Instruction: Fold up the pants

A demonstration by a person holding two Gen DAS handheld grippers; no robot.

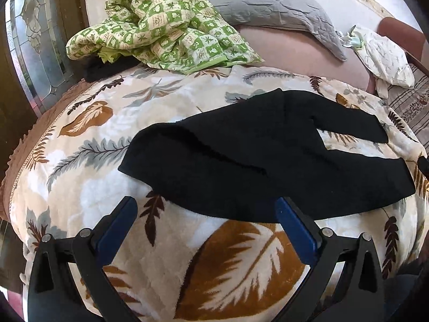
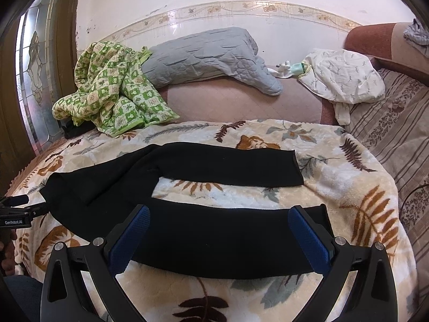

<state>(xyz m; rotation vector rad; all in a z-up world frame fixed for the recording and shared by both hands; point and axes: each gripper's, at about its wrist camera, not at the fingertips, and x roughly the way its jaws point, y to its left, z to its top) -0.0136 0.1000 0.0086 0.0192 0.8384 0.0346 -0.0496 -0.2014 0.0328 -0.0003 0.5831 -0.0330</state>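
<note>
Black pants point(image 1: 241, 155) lie spread flat on a leaf-patterned blanket point(image 1: 107, 139), waistband to the left, two legs splayed apart to the right. My left gripper point(image 1: 206, 206) is open, hovering just short of the pants' near edge by the waist and hip. In the right wrist view the pants point(image 2: 214, 236) show both legs, the far leg point(image 2: 228, 166) and the near leg. My right gripper point(image 2: 218, 214) is open, its blue pads point(image 2: 128, 238) straddling the near leg above the cloth. The left gripper point(image 2: 16, 212) shows at the left edge by the waistband.
A green checked quilt point(image 2: 107, 94) is heaped at the back left, a grey pillow point(image 2: 203, 56) behind it, a white cloth point(image 2: 346, 75) at the back right. A striped cover point(image 2: 388, 134) lies to the right. A glass door panel point(image 2: 34, 67) stands at the left.
</note>
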